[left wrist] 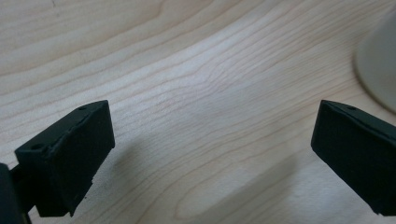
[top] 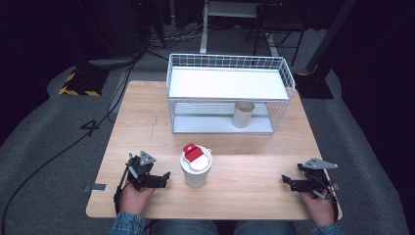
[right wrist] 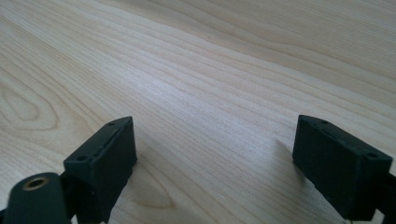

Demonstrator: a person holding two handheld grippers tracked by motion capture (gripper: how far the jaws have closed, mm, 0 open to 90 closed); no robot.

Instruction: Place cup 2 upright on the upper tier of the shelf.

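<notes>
— Where do you stand right now?

— I hold my left gripper [top: 165, 177] low over the near left part of the wooden table [top: 254, 171], jaws spread wide with nothing between them. My right gripper [top: 286, 180] sits at the near right, well apart from everything, jaws also wide and empty.

— And the thing you're after?

— The white paper cup with its white lid and red flap [top: 196, 167] stands upright near the middle of the near edge, just to the right of my left gripper. In the left gripper view its pale wall [left wrist: 379, 65] shows at the right, beside my jaw but not touching it.

— What's behind it?

— A white wire rack [top: 230, 90] at the far side, with a second, lidless paper cup [top: 242, 114] on its lower shelf.

— What could go wrong?

— I judge the cup is light and tall. If one jaw meets its side before the other, it may slide or tip. Squeezing hard could dent the wall or pop the lid. Lifting by the lid alone could leave the cup behind.
</notes>
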